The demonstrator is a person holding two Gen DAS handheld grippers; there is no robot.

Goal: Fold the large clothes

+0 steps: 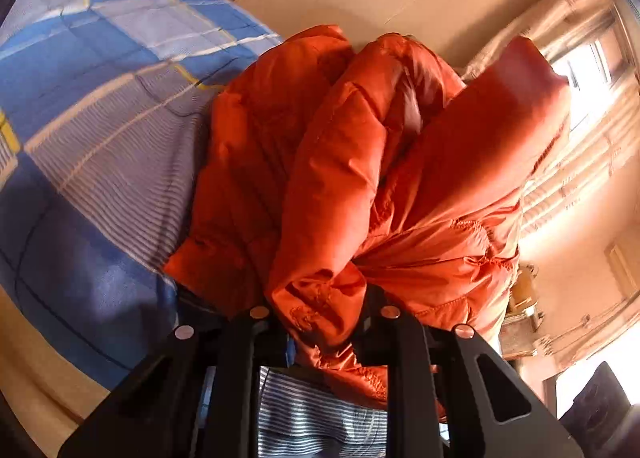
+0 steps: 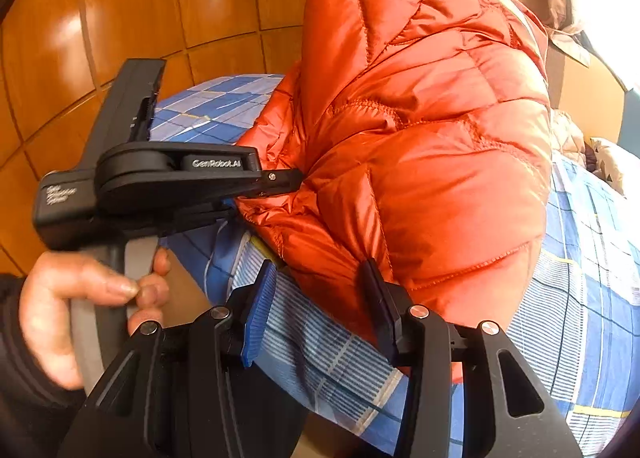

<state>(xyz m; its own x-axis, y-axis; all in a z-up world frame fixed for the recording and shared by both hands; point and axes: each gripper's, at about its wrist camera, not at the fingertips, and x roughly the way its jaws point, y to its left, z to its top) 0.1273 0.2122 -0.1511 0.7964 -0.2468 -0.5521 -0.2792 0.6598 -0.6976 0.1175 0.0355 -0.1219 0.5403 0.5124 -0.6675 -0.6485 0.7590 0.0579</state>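
Pinching a bunched edge of the orange puffer jacket (image 1: 360, 162) lifts it off the blue checked bed (image 1: 100, 106), so the left claw (image 1: 320, 322) grips cloth while the right claw (image 2: 316, 314) stands spread, one pad against the hem, seemingly ready to take a second hold.
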